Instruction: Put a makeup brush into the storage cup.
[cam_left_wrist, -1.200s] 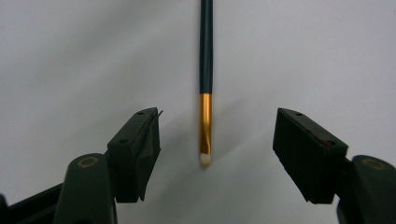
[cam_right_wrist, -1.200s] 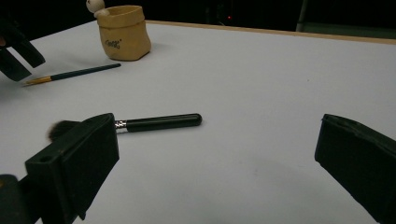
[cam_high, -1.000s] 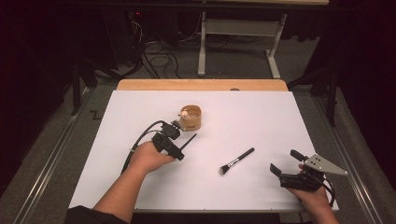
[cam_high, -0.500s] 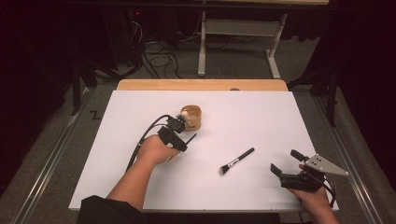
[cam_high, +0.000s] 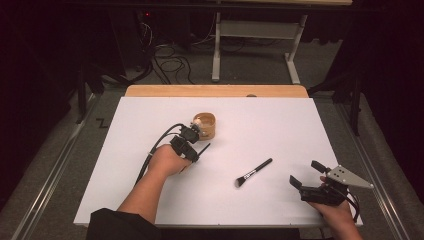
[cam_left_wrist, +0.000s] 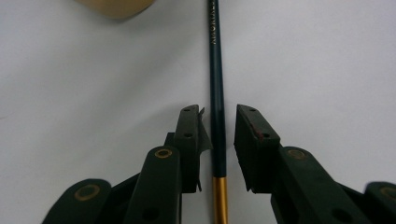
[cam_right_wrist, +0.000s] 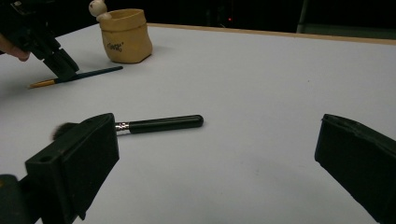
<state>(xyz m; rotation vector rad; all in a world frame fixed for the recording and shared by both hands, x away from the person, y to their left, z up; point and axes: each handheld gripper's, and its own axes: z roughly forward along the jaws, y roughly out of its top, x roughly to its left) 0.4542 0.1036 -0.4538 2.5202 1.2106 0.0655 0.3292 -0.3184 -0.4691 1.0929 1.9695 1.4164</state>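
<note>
Just beside the tan pot (cam_high: 205, 125) on the white table (cam_high: 280, 125), the left tool (cam_left_wrist: 217, 140) straddles a thin dark brush (cam_left_wrist: 215, 84) lying flat, its jaws just closing but not yet pressing, while the right tool (cam_high: 307, 175) waits wide open, holding nothing.

Black claw (cam_left_wrist: 217, 144) jaws, brass-ringed pivots, dark rolled sleeve (cam_high: 112, 222).

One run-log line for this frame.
left gripper: jaws closing astride thin brush, not yet gripping | right gripper: open, idle | pot: upright
</note>
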